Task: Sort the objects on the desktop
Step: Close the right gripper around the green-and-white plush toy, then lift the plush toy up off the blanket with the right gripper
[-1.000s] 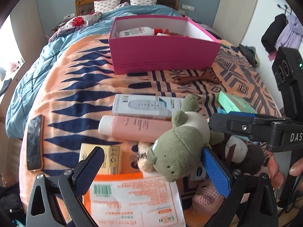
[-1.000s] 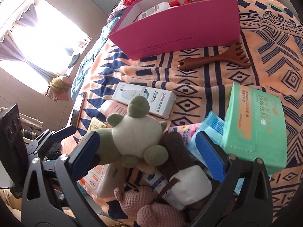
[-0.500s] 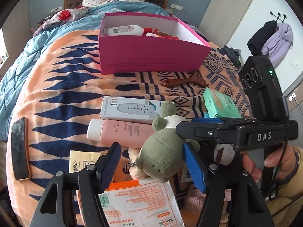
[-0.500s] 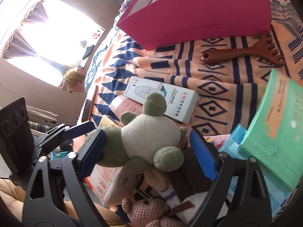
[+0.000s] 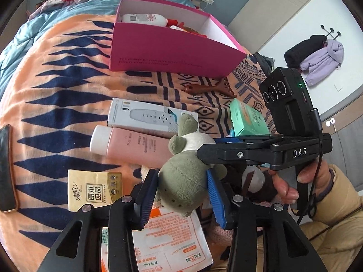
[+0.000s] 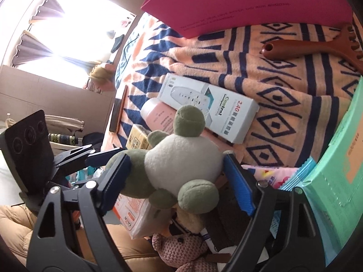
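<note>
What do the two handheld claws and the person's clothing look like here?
Both claws, left and right, are black frames with silver screws and blue ribbed pads. The right one carries white "DAS" lettering, a three-lens black module with a green light, and a black cable. The sleeve is tan.

Green-white plush frog (image 5: 185, 181) upright btwn both tongs

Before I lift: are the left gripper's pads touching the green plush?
Touching. In the left wrist view both pads of the left gripper press against the sides of the green plush, with no gap showing on either side.
</note>
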A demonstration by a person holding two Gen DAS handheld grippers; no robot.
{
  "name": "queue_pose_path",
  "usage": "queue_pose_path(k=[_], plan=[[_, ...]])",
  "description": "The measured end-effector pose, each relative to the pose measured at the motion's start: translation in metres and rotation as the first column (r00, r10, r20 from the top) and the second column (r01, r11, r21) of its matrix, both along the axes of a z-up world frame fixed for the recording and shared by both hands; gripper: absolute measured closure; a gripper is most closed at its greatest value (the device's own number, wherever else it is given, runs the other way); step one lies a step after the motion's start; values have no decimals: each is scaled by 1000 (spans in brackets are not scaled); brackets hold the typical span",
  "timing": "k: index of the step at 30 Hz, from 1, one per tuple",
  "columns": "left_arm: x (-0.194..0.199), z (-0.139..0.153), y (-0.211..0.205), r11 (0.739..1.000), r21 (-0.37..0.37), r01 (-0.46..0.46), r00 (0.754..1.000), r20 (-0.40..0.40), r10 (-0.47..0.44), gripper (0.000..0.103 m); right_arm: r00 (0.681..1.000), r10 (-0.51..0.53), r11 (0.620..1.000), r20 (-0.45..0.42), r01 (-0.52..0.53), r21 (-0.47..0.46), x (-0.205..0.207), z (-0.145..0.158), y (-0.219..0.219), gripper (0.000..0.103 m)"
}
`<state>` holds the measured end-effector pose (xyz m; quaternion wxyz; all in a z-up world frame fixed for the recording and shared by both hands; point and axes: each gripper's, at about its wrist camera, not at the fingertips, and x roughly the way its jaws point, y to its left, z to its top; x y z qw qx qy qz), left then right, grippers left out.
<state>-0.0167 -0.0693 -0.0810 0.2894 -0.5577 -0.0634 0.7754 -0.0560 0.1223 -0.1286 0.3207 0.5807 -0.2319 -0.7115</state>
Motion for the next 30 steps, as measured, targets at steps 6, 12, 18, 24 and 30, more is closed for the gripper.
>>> queue_pose_path(k=[6, 12, 18, 24, 30], plan=[[2, 3, -1, 1000, 0, 31, 999, 15, -31, 47, 1000, -20, 1000, -21, 20, 9, 2, 3, 8, 45], [17, 7, 1, 996, -53, 69, 998, 2, -69, 31, 997, -56, 998, -57, 58, 37, 12, 13, 12, 46], [8, -7, 5, 999, -37, 34, 998, 53, -32, 69, 987, -100, 985, -129, 117, 126, 19, 30, 18, 50], [0, -8, 9, 998, -66, 14, 1000, 29, -12, 63, 987, -119, 981, -107, 134, 143, 20, 25, 25, 50], [-10, -7, 12, 997, -75, 14, 1000, 1, -14, 55, 983, -176, 977, -53, 181, 112, 13, 9, 29, 35]])
